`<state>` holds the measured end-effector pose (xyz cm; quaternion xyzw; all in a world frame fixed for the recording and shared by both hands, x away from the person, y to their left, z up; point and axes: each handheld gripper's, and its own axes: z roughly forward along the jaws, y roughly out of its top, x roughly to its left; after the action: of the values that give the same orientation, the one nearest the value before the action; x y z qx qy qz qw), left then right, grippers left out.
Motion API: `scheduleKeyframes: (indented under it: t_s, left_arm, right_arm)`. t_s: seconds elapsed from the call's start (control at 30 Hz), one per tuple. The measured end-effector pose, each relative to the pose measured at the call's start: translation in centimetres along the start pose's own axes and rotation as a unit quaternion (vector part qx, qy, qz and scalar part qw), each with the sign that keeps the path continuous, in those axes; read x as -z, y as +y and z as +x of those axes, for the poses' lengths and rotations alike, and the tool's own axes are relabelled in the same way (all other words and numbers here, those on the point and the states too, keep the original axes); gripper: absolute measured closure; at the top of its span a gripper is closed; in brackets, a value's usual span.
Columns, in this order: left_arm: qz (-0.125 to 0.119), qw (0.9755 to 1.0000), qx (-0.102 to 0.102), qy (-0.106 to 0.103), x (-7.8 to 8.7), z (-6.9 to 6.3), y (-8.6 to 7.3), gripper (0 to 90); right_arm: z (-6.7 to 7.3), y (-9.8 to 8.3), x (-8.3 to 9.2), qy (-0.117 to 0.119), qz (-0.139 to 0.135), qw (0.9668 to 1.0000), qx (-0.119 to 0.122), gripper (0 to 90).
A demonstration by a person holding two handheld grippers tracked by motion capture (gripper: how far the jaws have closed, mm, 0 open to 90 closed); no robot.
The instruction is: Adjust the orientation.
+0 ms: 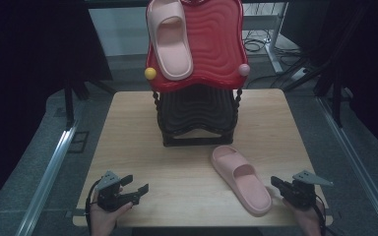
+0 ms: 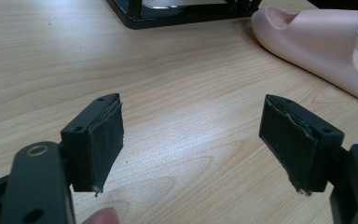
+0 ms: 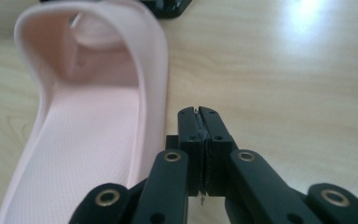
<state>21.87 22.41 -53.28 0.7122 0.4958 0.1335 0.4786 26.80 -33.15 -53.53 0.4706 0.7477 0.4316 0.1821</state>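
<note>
right gripper (image 3: 200, 116) closed beside pink slipper (image 3: 88, 140)

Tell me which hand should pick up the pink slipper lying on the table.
Right, probably. The right tool sits just beside the heel of the slipper, though its jaws are shut on nothing and must open first. The left tool is open but farther off across the table.

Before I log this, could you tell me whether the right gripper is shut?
Shut: the right gripper has its pads pressed together, empty, beside the slipper.
</note>
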Motion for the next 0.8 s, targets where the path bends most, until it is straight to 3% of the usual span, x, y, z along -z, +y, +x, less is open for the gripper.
scheduleKeyframes:
  t_s: [0.4, 0.8]
  left_arm:
    - [0.0, 1.0, -0.003, -0.001, 0.1, 0.0, 0.0, 22.5]
    - [-0.009, 0.9998, 0.012, 0.012, 0.1, 0.2, -0.1, 17.6]
  right_arm:
    - [1.7, -0.7, -0.2, 0.051, 0.027, 0.998, 0.028, 89.8]
    - [4.9, -0.2, -1.5, 0.113, 0.051, 0.9895, 0.073, 89.8]
